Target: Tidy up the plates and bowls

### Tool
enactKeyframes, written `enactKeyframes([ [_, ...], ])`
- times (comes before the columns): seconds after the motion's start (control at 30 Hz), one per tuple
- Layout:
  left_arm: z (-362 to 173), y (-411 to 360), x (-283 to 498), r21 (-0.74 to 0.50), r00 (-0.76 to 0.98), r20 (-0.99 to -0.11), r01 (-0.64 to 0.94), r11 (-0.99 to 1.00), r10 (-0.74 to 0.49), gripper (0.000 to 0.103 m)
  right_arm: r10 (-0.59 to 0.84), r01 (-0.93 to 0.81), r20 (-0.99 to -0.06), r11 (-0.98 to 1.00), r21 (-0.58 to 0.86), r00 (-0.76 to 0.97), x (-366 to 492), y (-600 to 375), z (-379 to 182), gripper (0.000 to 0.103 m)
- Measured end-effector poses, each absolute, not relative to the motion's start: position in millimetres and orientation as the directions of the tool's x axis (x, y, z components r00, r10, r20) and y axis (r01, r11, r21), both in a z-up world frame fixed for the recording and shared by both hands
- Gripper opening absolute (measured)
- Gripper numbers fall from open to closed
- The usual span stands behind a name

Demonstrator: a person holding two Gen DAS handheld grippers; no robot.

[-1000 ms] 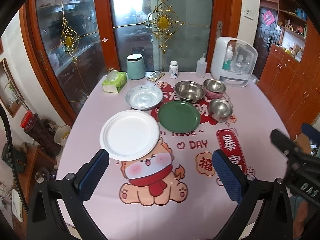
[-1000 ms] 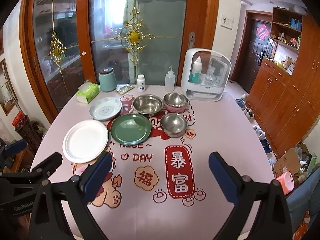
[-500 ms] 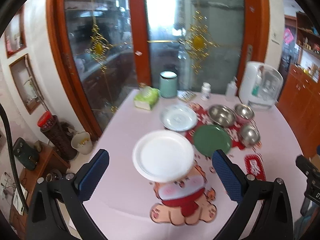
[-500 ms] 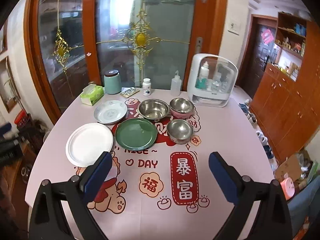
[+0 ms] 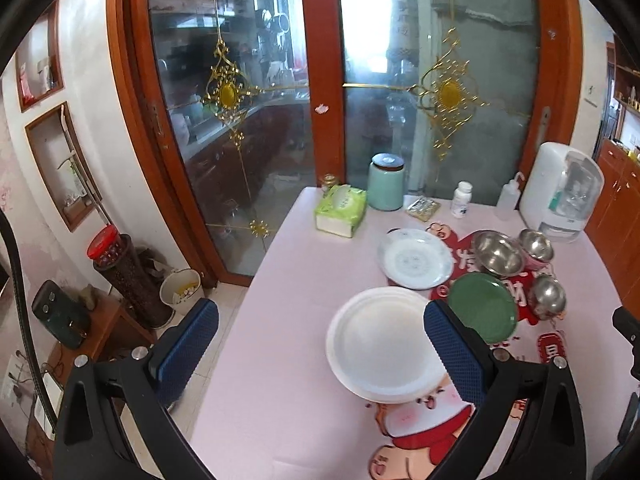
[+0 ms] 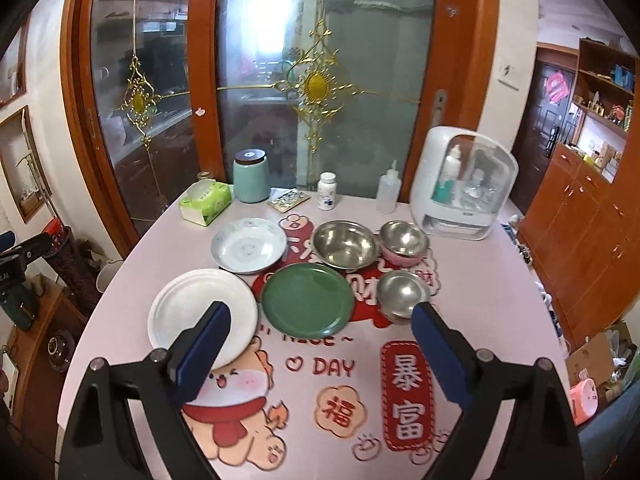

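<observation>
On the pink table lie a white plate (image 6: pixel 200 312) (image 5: pixel 380 344), a green plate (image 6: pixel 308 300) (image 5: pixel 482 306) and a patterned white plate (image 6: pixel 249 244) (image 5: pixel 416 258). Behind stand a large steel bowl (image 6: pixel 345 244) (image 5: pixel 498 252), a steel bowl in a pink one (image 6: pixel 404 242) (image 5: pixel 536 244) and a small steel bowl (image 6: pixel 402 292) (image 5: pixel 550 294). My left gripper (image 5: pixel 320 348) is open and empty, off the table's left edge by the white plate. My right gripper (image 6: pixel 320 344) is open and empty above the table's front, short of the green plate.
At the back stand a green tissue box (image 6: pixel 206 202), a teal canister (image 6: pixel 251 176), a pill bottle (image 6: pixel 327 191), a squeeze bottle (image 6: pixel 388 194) and a white appliance (image 6: pixel 464 188). Glass doors are behind. A side table and bin (image 5: pixel 180 292) stand left of the table.
The left gripper has swung left and back, so the plates now sit at the right of its view. The right gripper has moved forward toward the dishes. Both stay open.
</observation>
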State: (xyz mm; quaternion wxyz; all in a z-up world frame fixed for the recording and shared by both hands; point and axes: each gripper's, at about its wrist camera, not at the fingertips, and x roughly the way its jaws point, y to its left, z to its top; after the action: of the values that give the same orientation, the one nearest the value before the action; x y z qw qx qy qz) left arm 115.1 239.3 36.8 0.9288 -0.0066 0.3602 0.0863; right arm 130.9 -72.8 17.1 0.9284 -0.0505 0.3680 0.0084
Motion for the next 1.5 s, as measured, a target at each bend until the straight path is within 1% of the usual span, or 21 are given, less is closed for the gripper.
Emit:
enactKeyframes([
  [0.07,24,252,133,0.043,0.705,-0.695,-0.157,0.987,0.143,0.102,-0.022,-0.05,-0.698,0.995,-0.083,0.716,144,-65,7,0.089],
  [0.13,11,261,149,0.036,0.686,-0.718,-0.139,0.99,0.123,0.102,-0.013,-0.051,-0.732,0.997,-0.065,0.681,164,-57,-8,0.085],
  [0.17,2,265,159,0.035,0.671,-0.733,-0.133,0.991,0.116,0.102,-0.001,-0.055,-0.749,0.997,-0.051,0.663,171,-55,-17,0.081],
  [0.3,-42,282,199,0.013,0.596,-0.799,-0.103,0.995,0.072,0.102,0.025,-0.064,-0.804,0.998,-0.016,0.593,201,-45,-48,0.071],
  [0.33,-57,288,212,-0.004,0.566,-0.822,-0.101,0.995,0.054,0.102,0.029,-0.065,-0.821,0.998,-0.01,0.57,209,-43,-58,0.07],
  [0.5,-115,298,246,-0.062,0.465,-0.885,-0.084,0.995,-0.016,0.095,0.049,-0.081,-0.882,0.997,0.013,0.468,237,-30,-99,0.059],
  [0.57,-137,300,259,-0.08,0.423,-0.905,-0.071,0.994,-0.042,0.094,0.069,-0.084,-0.903,0.996,0.037,0.424,245,-27,-114,0.057],
  [0.6,-147,301,264,-0.089,0.405,-0.913,-0.067,0.994,-0.054,0.092,0.091,-0.086,-0.913,0.994,0.062,0.398,250,-25,-123,0.056],
  [0.67,-166,302,274,-0.112,0.362,-0.928,-0.058,0.992,-0.084,0.087,0.114,-0.081,-0.927,0.993,0.091,0.356,257,-23,-135,0.054],
  [0.73,-184,301,285,-0.139,0.32,-0.94,-0.047,0.989,-0.117,0.078,0.135,-0.078,-0.939,0.99,0.117,0.316,263,-19,-148,0.054],
  [0.8,-198,301,291,-0.151,0.29,-0.948,-0.048,0.987,-0.13,0.076,0.146,-0.077,-0.947,0.989,0.129,0.285,269,-15,-160,0.053],
  [0.87,-213,303,296,-0.16,0.259,-0.956,-0.059,0.985,-0.14,0.072,0.159,-0.073,-0.953,0.987,0.145,0.257,275,-12,-170,0.052],
  [0.9,-219,303,299,-0.167,0.246,-0.958,-0.062,0.984,-0.147,0.069,0.165,-0.064,-0.957,0.986,0.154,0.24,278,-11,-177,0.05],
  [0.93,-225,304,302,-0.176,0.232,-0.96,-0.064,0.982,-0.157,0.063,0.169,-0.058,-0.959,0.985,0.16,0.229,280,-11,-180,0.05],
  [1.0,-238,306,308,-0.194,0.198,-0.964,-0.07,0.979,-0.177,0.06,0.194,-0.046,-0.961,0.981,0.189,0.197,284,-10,-191,0.049],
  [1.17,-258,310,315,-0.215,0.152,-0.968,-0.088,0.973,-0.201,0.057,0.219,-0.002,-0.964,0.975,0.221,0.149,292,-14,-209,0.049],
  [1.3,-261,307,317,-0.233,0.14,-0.965,-0.072,0.97,-0.221,0.056,0.24,0.017,-0.962,0.97,0.244,0.127,296,-18,-218,0.042],
  [1.37,-262,305,318,-0.238,0.132,-0.965,-0.066,0.969,-0.228,0.056,0.245,0.026,-0.962,0.968,0.249,0.119,298,-20,-222,0.041],
  [1.5,-266,300,320,-0.256,0.108,-0.962,-0.052,0.965,-0.25,0.049,0.258,0.039,-0.96,0.964,0.263,0.107,300,-24,-228,0.041],
])
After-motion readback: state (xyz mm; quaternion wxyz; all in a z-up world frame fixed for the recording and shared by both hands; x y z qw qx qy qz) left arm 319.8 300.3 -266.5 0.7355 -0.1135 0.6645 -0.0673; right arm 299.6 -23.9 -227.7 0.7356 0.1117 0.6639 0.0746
